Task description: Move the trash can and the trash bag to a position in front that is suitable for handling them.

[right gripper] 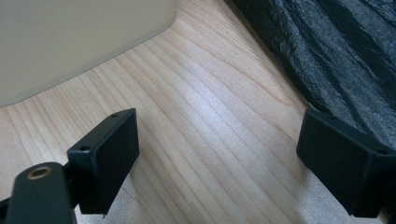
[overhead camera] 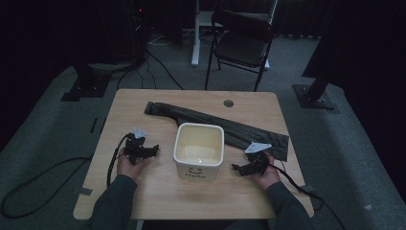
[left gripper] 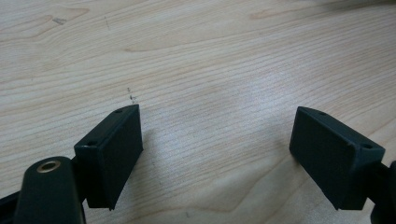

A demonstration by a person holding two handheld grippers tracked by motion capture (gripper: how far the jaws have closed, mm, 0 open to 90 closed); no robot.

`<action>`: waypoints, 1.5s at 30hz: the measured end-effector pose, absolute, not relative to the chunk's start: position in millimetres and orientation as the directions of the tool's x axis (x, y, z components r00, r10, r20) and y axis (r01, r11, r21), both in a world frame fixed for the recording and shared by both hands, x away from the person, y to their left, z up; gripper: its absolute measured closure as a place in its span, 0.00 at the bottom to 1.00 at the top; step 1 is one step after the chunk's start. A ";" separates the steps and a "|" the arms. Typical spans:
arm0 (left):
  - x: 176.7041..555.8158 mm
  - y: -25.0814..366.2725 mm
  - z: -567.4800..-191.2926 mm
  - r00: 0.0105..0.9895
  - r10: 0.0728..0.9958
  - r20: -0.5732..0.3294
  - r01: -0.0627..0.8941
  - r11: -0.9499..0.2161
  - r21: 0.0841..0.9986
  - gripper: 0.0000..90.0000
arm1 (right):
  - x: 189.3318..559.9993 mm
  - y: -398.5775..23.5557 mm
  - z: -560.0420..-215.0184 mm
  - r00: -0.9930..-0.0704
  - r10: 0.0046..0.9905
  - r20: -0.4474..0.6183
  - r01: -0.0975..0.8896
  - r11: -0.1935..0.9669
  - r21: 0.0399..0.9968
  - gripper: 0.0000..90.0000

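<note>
Light wood table [overhead camera: 158,191] in a dim room, folding chair [overhead camera: 242,40] behind. Cream tub [overhead camera: 199,149] upright mid-table, probably empty; black bag [overhead camera: 230,125] behind it. Left gripper [overhead camera: 152,151] and right gripper [overhead camera: 238,167] both gape, holding nothing.

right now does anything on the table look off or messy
Nothing stands out. The white bin stands upright and looks empty mid-table, and the black plastic bag lies flat and folded behind it. Both tools, left and right, rest open beside the bin, holding nothing.

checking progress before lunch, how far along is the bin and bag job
Barely begun. Done: nothing visible; the black bag lies flat behind the empty white bin. In hand: nothing, left claw and right claw rest open beside the bin. Left: apparently all handling of the bag and bin.
</note>
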State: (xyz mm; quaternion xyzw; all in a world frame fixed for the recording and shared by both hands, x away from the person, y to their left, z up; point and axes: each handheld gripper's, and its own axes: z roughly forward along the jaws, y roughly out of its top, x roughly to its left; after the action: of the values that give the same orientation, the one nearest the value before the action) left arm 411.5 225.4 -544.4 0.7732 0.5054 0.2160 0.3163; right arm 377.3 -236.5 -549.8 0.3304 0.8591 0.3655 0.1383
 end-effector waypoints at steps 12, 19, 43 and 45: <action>400.7 218.7 -534.7 0.333 0.943 0.013 0.705 -0.259 0.660 0.48 | 371.3 -228.4 -540.2 -0.709 0.706 0.013 0.514 0.504 0.694 0.49; 391.6 210.0 -522.4 0.428 0.895 -0.127 0.738 -0.265 0.620 0.69 | 370.4 -199.6 -513.0 -0.728 0.683 0.061 0.488 0.453 0.746 0.65; 364.4 182.9 -493.1 0.563 0.814 -0.144 0.621 -0.303 0.723 0.65 | 385.1 -166.0 -499.6 -0.745 0.667 -0.023 0.444 0.521 0.729 0.64; 366.7 184.8 -494.7 0.561 0.815 -0.145 0.625 -0.302 0.720 0.65 | 390.7 -176.2 -499.9 -0.705 0.707 -0.060 0.461 0.521 0.719 0.64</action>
State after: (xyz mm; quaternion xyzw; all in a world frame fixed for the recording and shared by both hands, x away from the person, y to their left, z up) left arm 366.7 184.8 -494.7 0.7972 0.4514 0.1247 0.3809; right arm 390.7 -176.2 -499.9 0.3418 0.8542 0.3505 0.1753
